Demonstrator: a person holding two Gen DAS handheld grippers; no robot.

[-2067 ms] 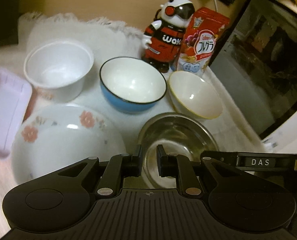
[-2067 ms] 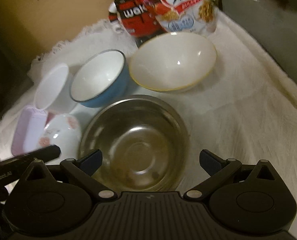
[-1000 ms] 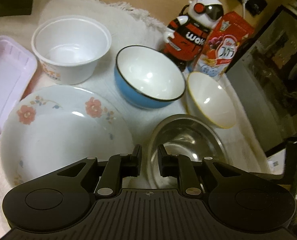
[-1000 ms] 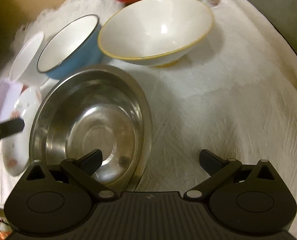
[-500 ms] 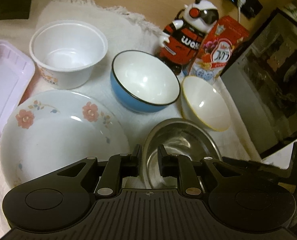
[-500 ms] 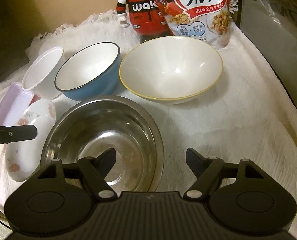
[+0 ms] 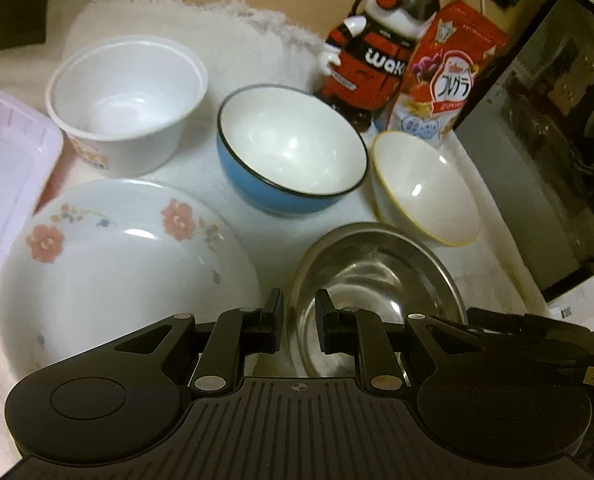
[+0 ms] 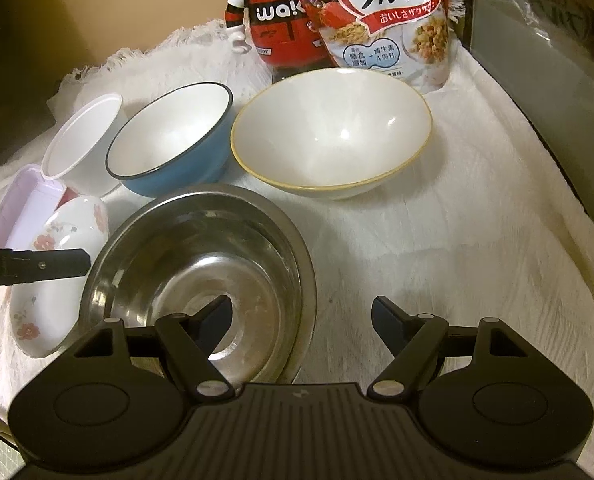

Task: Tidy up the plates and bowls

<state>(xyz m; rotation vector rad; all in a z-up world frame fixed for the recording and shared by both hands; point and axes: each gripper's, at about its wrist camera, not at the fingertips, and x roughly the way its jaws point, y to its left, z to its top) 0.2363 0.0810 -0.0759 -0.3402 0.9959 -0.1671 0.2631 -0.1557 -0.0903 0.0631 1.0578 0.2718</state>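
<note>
A steel bowl [image 7: 377,272] [image 8: 201,248] sits on the white cloth nearest me. My left gripper [image 7: 299,312] is shut; the bowl's left rim shows in the slit between its pads, and I cannot tell whether they pinch it. My right gripper [image 8: 301,308] is open and straddles the bowl's right rim, one finger inside and one outside, neither pad touching. A floral plate [image 7: 117,264] [image 8: 73,220] lies left of the steel bowl. Behind stand a blue bowl [image 7: 293,148] [image 8: 169,140], a cream bowl with a yellow rim [image 7: 425,196] [image 8: 329,136] and a white plastic tub [image 7: 125,92].
A lilac tray [image 7: 5,184] lies at the far left. A robot toy [image 7: 369,60] and a cereal bag [image 8: 389,20] stand behind the bowls. A dark appliance [image 7: 557,140] walls off the right side. Bare cloth [image 8: 457,240] stretches right of the steel bowl.
The right gripper's jaws have narrowed from fully wide and its view has tipped up, so the cereal bag shows. The left gripper kept its place at the steel bowl's rim.
</note>
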